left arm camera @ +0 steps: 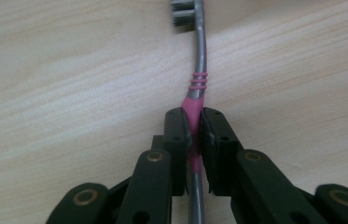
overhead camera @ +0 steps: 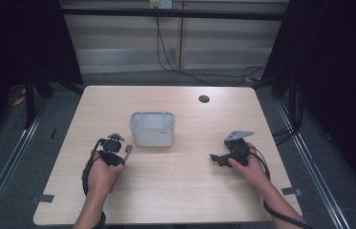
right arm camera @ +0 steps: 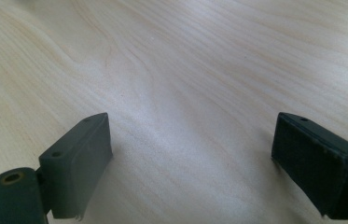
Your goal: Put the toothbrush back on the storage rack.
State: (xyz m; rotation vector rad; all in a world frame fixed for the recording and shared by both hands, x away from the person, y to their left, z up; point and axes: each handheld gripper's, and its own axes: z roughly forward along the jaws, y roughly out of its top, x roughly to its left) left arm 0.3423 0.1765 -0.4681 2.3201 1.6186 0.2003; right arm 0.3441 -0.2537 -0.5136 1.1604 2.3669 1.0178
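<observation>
While the left gripper [left arm camera: 194, 122] pinches the toothbrush [left arm camera: 199, 70] at its pink grip, just left of the grey bin [overhead camera: 152, 129], it's prob light, stiff, slim. Right gripper [right arm camera: 190, 154] rests w/ jaws spread, well right of bin.

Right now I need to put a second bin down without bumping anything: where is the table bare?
The table is bare along the far edge behind the grey container, beside the round hole, and across the near middle between both hands. It is crowded where the left gripper holds the toothbrush beside the container. The right gripper hovers open.
</observation>
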